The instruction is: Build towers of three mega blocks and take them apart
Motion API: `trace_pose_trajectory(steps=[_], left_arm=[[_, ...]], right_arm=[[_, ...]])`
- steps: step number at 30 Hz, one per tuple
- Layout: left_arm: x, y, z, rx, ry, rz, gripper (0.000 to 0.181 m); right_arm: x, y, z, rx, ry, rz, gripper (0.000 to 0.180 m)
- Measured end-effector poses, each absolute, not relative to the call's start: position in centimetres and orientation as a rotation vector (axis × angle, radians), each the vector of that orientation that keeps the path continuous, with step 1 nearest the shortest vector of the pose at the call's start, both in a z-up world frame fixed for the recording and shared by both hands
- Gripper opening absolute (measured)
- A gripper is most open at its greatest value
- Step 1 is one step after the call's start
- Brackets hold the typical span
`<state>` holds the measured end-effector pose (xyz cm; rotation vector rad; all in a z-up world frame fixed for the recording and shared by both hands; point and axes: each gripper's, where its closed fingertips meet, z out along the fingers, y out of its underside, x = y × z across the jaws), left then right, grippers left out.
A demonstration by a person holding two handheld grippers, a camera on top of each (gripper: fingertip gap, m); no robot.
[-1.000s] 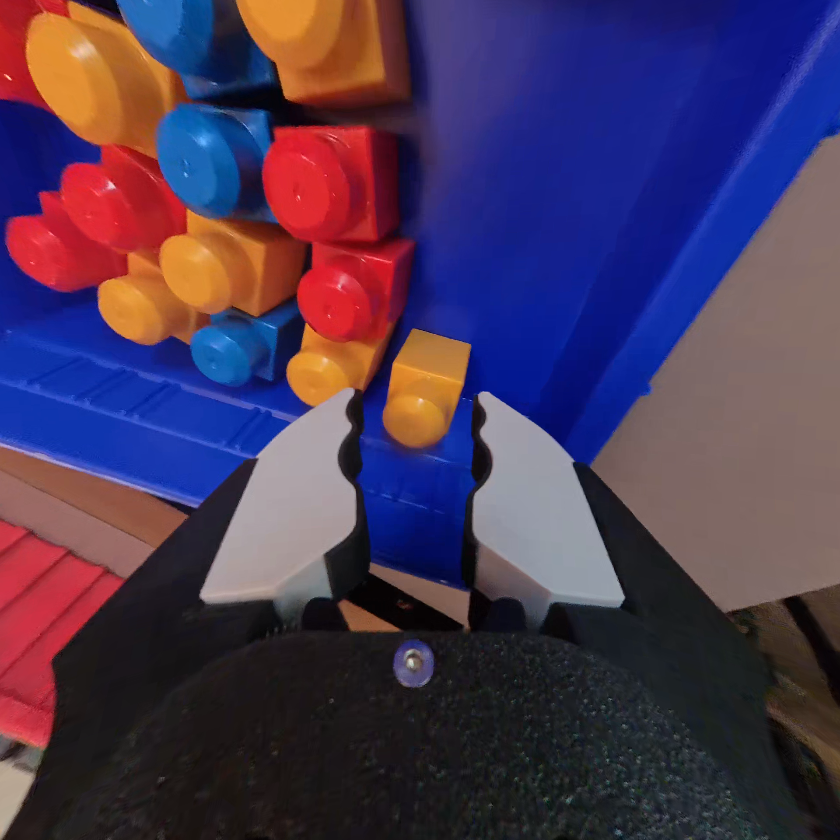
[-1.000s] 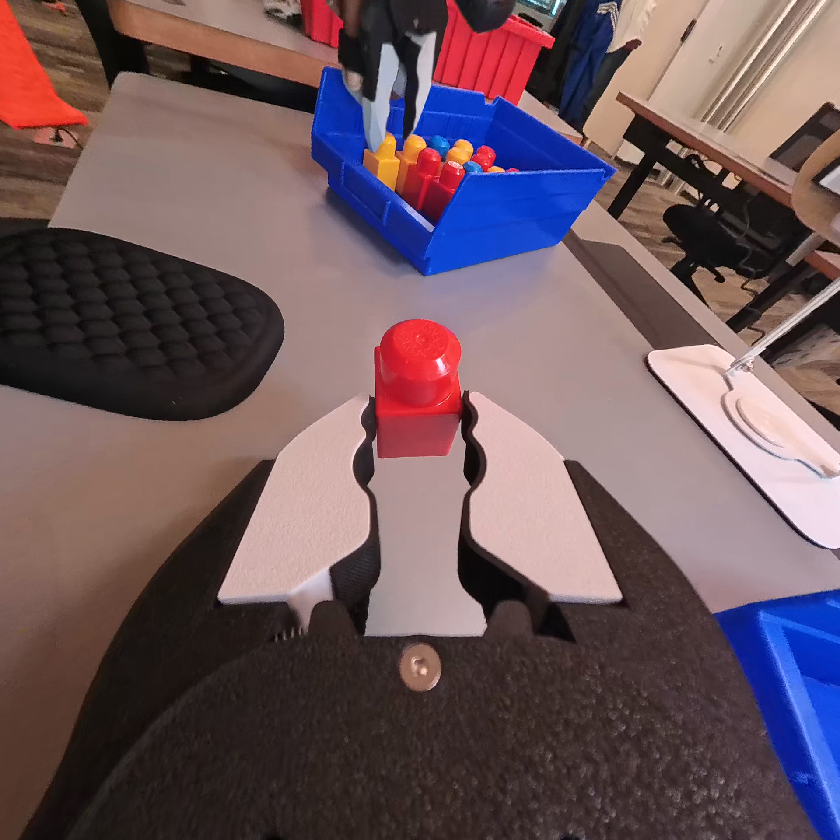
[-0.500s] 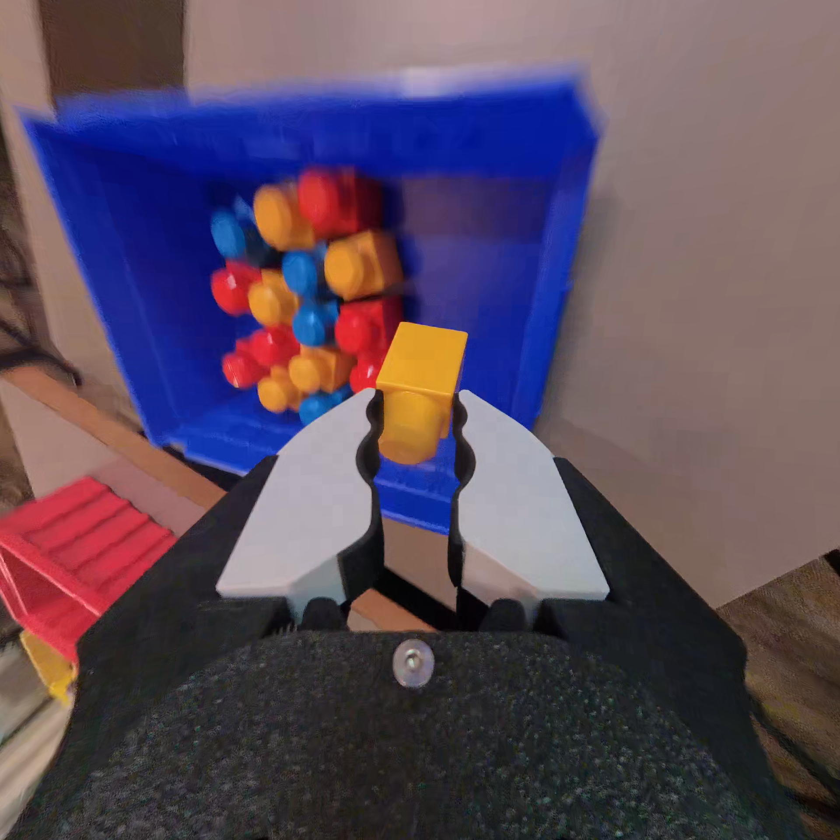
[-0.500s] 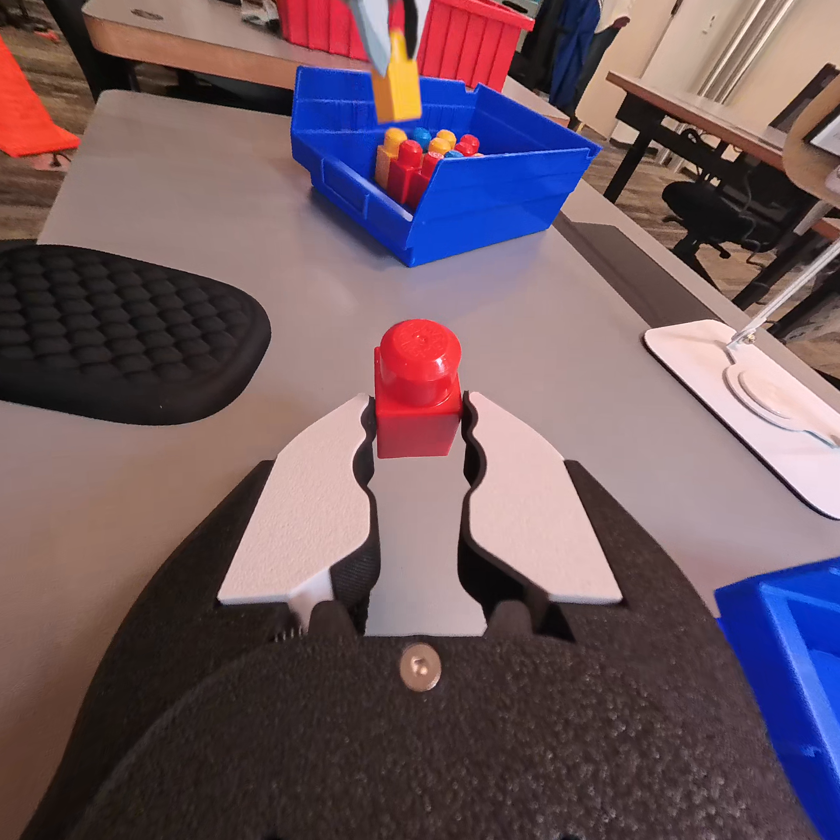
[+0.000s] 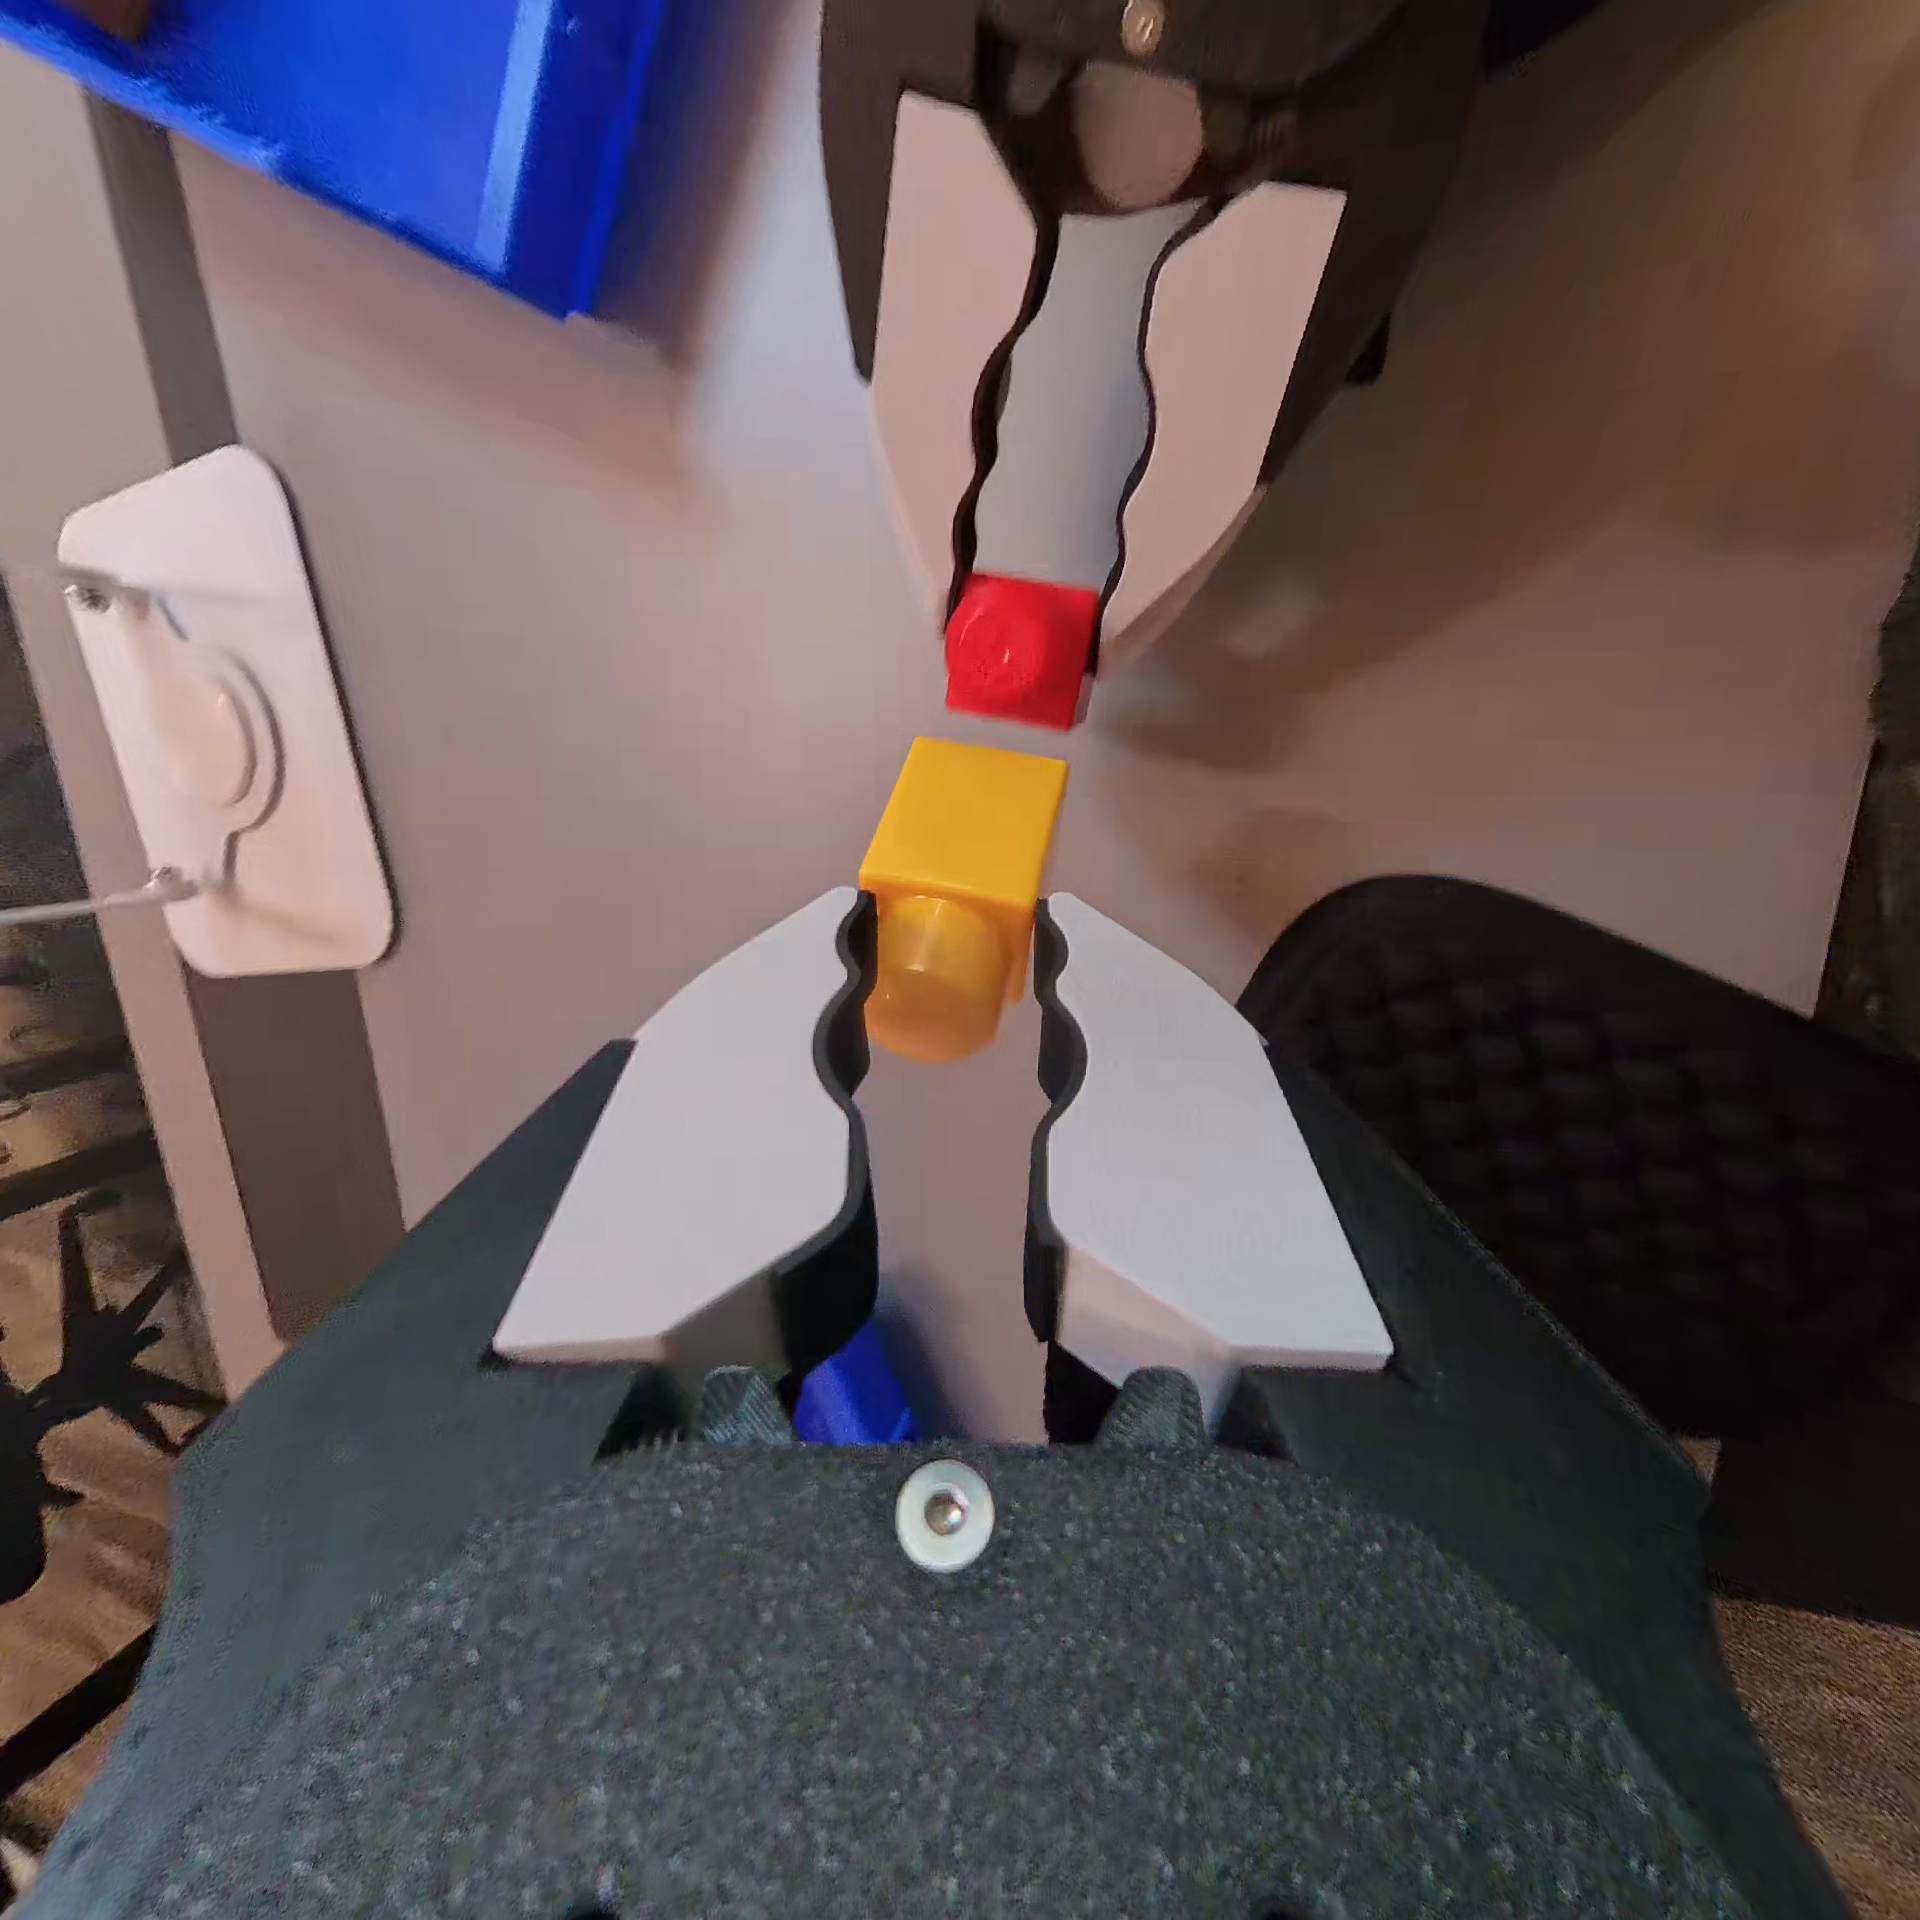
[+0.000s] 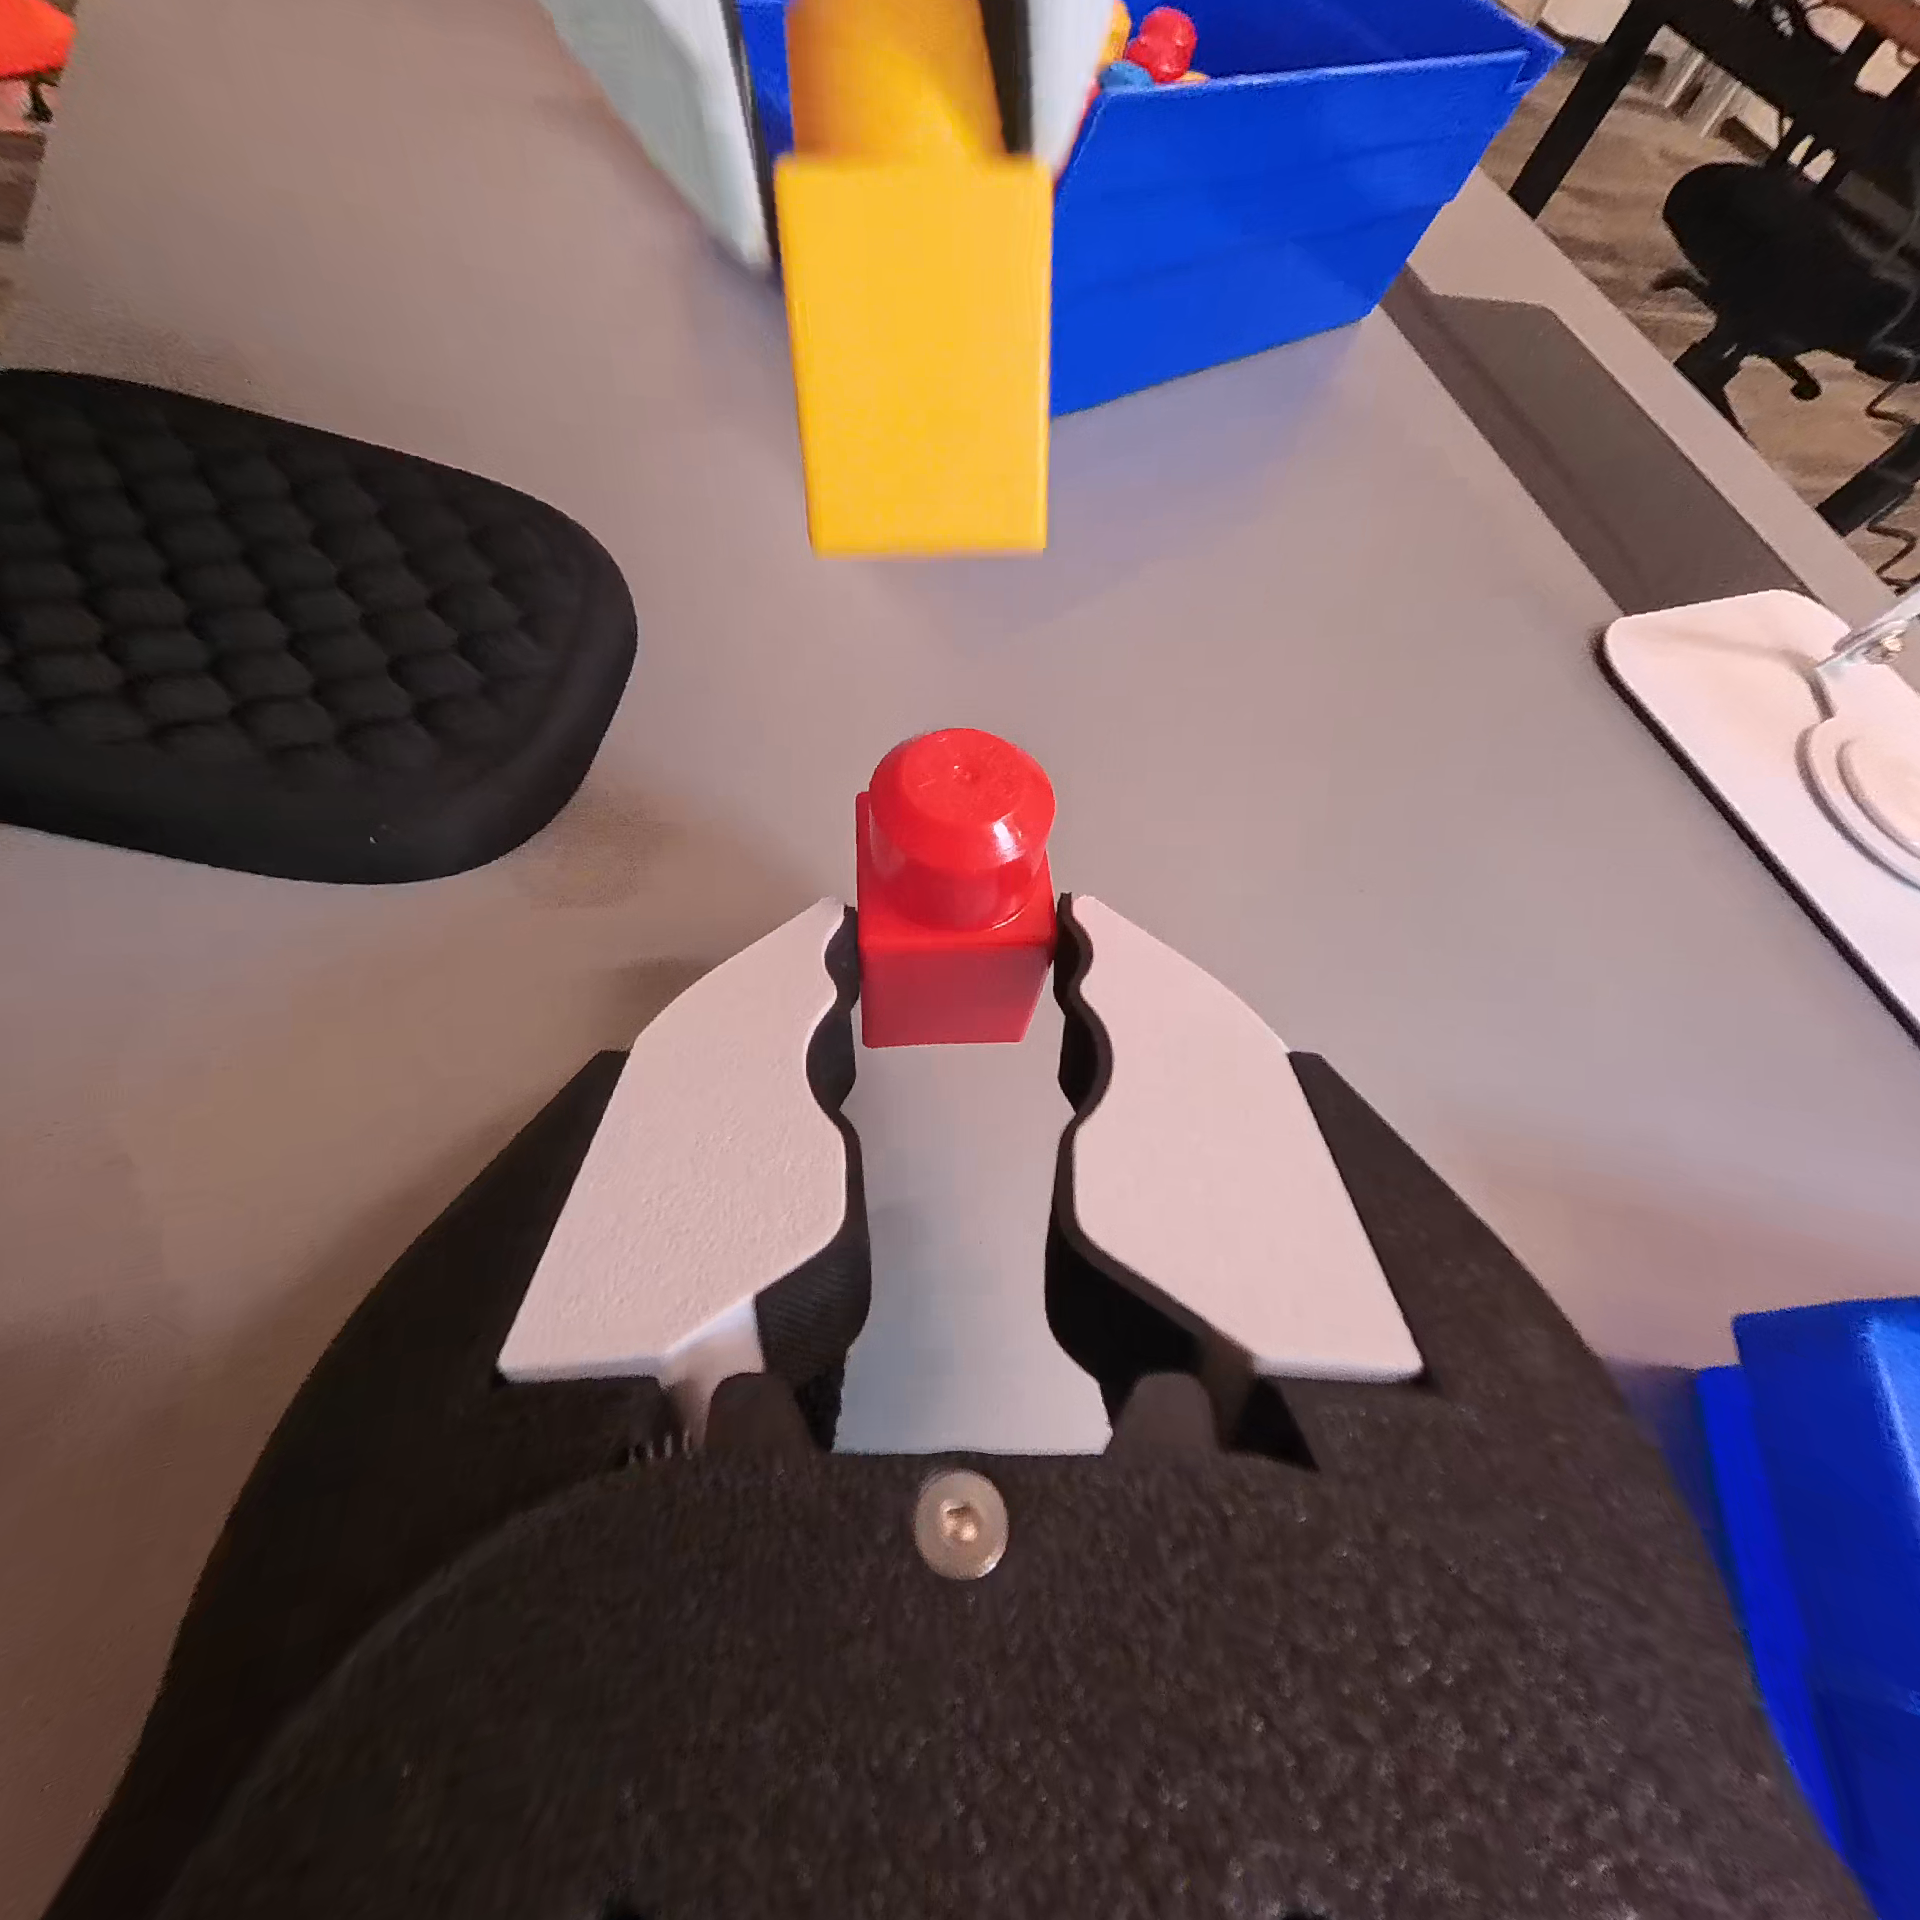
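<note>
My left gripper (image 5: 945,935) is shut on a yellow block (image 5: 961,842) and points down at the table, holding the block in the air just short of a red block (image 5: 1023,655). My right gripper (image 6: 951,920) is shut on that red block (image 6: 951,904), which stands upright on the grey table (image 6: 1299,727), stud up. In the right wrist view the yellow block (image 6: 920,353) hangs above and a little beyond the red one, between the left gripper's fingers (image 6: 686,114). The right gripper also shows in the left wrist view (image 5: 1029,613).
A blue bin (image 6: 1278,177) with red, blue and yellow blocks stands at the far side of the table. A black padded mat (image 6: 260,634) lies at the left. A white plate with a metal arm (image 6: 1787,727) lies at the right edge. Another blue bin corner (image 6: 1839,1507) is near right. There is about 9 centimetres between the tips of the two grippers.
My left gripper closed on the yellow block in the bin, lifted it out and carried it over to just above the red block. The right gripper stayed shut on the red block.
</note>
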<state>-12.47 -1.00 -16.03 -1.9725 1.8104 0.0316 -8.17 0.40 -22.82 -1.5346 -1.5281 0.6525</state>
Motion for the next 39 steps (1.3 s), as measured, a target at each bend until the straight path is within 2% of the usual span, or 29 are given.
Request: trace_pose_trajectory(steps=[19, 22, 26, 30, 34, 39], left_arm=[[-8.1, -1.1, -19.6, -1.986, 1.946, -0.112, 0.028], [-7.5, -0.7, -18.8, -1.952, 1.858, -0.208, 0.032], [-6.8, -1.0, -16.3, -1.870, 1.681, -0.464, 0.047], [-7.5, -0.6, -14.3, -1.786, 1.399, -0.735, 0.051], [-8.3, -0.7, -15.4, -1.719, 1.232, -0.930, 0.053], [-7.4, -1.0, -17.7, -1.658, 1.176, -1.023, 0.048]], right_arm=[[-8.2, -0.9, -24.9, -1.616, -1.643, 0.660, 0.036], [-8.3, -1.0, -24.1, -1.631, -1.582, 0.787, 0.036], [-8.3, -0.8, -22.3, -1.594, -1.497, 0.910, 0.036], [-8.0, -0.6, -20.9, -1.542, -1.433, 1.005, 0.036], [-8.1, -0.7, -19.8, -1.490, -1.382, 1.091, 0.036], [-8.0, -0.6, -19.0, -1.457, -1.336, 1.152, 0.036]])
